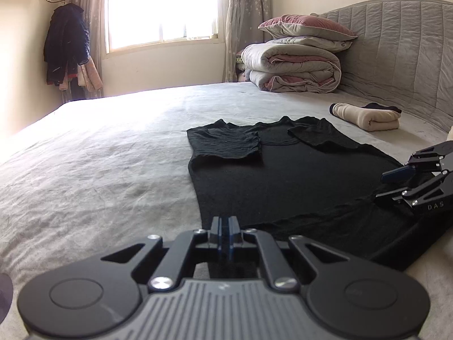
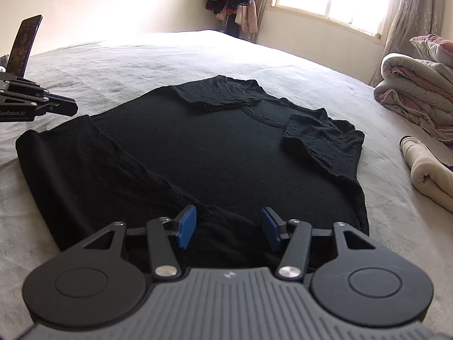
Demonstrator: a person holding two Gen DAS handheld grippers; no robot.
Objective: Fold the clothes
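Left gripper (image 1: 225,235) is pinched shut by the hem corner of the black t-shirt (image 1: 283,170) spread flat on the bed (image 1: 99,155), sleeves already tucked in, right gripper (image 2: 228,228) jaws apart over the hem, so next it probably needs to clamp before lifting.

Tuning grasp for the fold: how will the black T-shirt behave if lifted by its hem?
Probably floppy: the black T-shirt lies flat on the bed, sleeves already folded in. Its hem wrinkles, so it likely drapes and sags between grip points. Thin knit, so probably light; the folded sleeves may fall open.
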